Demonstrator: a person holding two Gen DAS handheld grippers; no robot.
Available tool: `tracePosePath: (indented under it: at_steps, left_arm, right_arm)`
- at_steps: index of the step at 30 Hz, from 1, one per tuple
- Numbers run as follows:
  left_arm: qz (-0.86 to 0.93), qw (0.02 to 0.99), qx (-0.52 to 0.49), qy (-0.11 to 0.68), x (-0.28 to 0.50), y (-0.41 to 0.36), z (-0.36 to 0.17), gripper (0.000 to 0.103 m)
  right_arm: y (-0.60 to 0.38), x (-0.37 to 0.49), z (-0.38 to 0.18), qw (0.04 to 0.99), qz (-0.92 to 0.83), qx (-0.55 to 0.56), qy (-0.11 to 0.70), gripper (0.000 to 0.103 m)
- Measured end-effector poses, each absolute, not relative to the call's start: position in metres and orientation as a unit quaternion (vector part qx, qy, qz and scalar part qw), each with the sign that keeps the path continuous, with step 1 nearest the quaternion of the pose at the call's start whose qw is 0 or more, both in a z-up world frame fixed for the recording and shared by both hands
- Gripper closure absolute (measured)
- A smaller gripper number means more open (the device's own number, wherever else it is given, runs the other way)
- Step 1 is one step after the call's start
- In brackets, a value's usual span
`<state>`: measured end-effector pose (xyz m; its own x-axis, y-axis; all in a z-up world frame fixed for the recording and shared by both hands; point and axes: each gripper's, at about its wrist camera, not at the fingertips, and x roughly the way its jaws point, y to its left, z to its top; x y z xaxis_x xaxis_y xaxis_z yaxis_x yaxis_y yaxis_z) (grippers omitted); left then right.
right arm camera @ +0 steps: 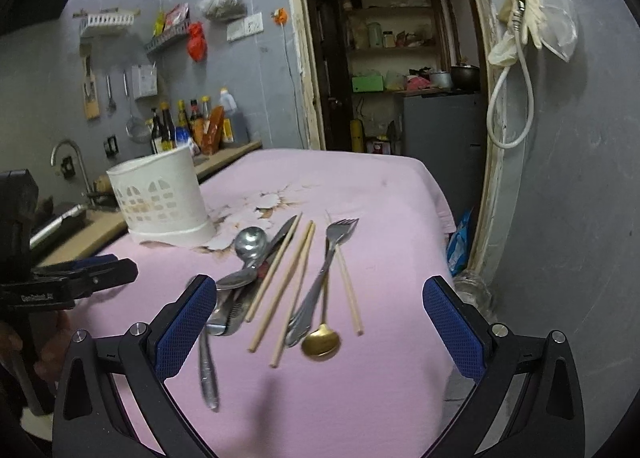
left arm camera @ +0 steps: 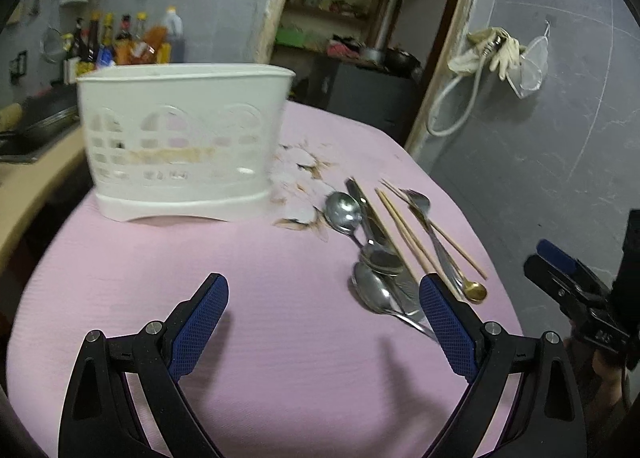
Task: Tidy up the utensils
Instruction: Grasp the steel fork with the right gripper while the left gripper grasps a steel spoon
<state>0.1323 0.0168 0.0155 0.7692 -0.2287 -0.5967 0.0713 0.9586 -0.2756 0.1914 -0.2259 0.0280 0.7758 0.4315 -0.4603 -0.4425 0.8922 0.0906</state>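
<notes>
A white slotted utensil holder [left arm camera: 180,138] stands on the pink tablecloth [left arm camera: 260,338]; it also shows in the right wrist view [right arm camera: 160,198]. Beside it lies a pile of utensils: steel spoons [left arm camera: 344,212] [right arm camera: 250,242], a knife [right arm camera: 280,236], wooden chopsticks [left arm camera: 404,234] [right arm camera: 288,290], a fork [left arm camera: 420,206] [right arm camera: 338,230] and a gold spoon [left arm camera: 476,292] [right arm camera: 320,342]. My left gripper [left arm camera: 324,322] is open and empty, left of the pile. My right gripper [right arm camera: 320,318] is open and empty, hovering just short of the pile.
The pink cloth [right arm camera: 380,186] has a flower print [left arm camera: 304,174] by the holder. A counter with sauce bottles [left arm camera: 120,38] and a sink tap [right arm camera: 68,154] lies to the left. A doorway [right arm camera: 392,58] and grey wall stand behind the table.
</notes>
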Motion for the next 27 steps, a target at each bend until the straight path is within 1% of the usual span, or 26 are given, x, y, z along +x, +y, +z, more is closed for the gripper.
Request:
tracePosePath:
  at_steps: [3,6,9,11,14,15,17,18,20,22,24,26,27]
  left_arm:
    - [-0.091,0.926,-0.117,0.348,0.142,0.013,0.015,0.010]
    - [-0.099,0.918,-0.116,0.367,0.149,0.011,0.013,0.013]
    - [-0.111,0.905,-0.118,0.394,0.158,0.009,0.011,0.023]
    - [-0.118,0.895,-0.122,0.413,0.165,0.010,0.008,0.034]
    - [-0.122,0.890,-0.122,0.421,0.169,0.010,0.009,0.044]
    - [-0.126,0.889,-0.121,0.424,0.171,0.010,0.010,0.046]
    - [-0.133,0.884,-0.121,0.432,0.175,0.008,0.009,0.053]
    - [-0.135,0.881,-0.122,0.436,0.177,0.007,0.007,0.059]
    - [-0.146,0.872,-0.127,0.449,0.181,0.007,0.004,0.069]
    - [-0.153,0.865,-0.136,0.458,0.186,0.009,0.002,0.073]
    - [-0.151,0.861,-0.144,0.463,0.190,0.011,0.001,0.076]
    - [-0.146,0.860,-0.147,0.467,0.194,0.012,0.001,0.084]
    - [-0.143,0.860,-0.148,0.466,0.195,0.014,0.001,0.086]
  right_arm:
    - [-0.222,0.206,0.027,0.934,0.239,-0.030,0.262,0.000]
    - [-0.217,0.222,0.021,0.925,0.240,-0.043,0.291,0.000]
    - [-0.215,0.236,0.016,0.916,0.243,-0.051,0.315,0.001]
    - [-0.214,0.246,0.013,0.909,0.250,-0.052,0.329,0.010]
    - [-0.208,0.262,0.010,0.899,0.253,-0.060,0.352,0.026]
    - [-0.205,0.268,0.009,0.897,0.252,-0.069,0.358,0.028]
    - [-0.199,0.277,0.009,0.894,0.250,-0.083,0.363,0.031]
    - [-0.196,0.282,0.009,0.893,0.249,-0.089,0.364,0.033]
    - [-0.191,0.292,0.010,0.893,0.245,-0.097,0.365,0.034]
    - [-0.183,0.303,0.010,0.893,0.240,-0.110,0.365,0.037]
    - [-0.177,0.311,0.008,0.891,0.236,-0.117,0.369,0.045]
    - [-0.172,0.320,0.006,0.888,0.235,-0.118,0.377,0.049]
    - [-0.170,0.323,0.005,0.888,0.233,-0.121,0.379,0.052]
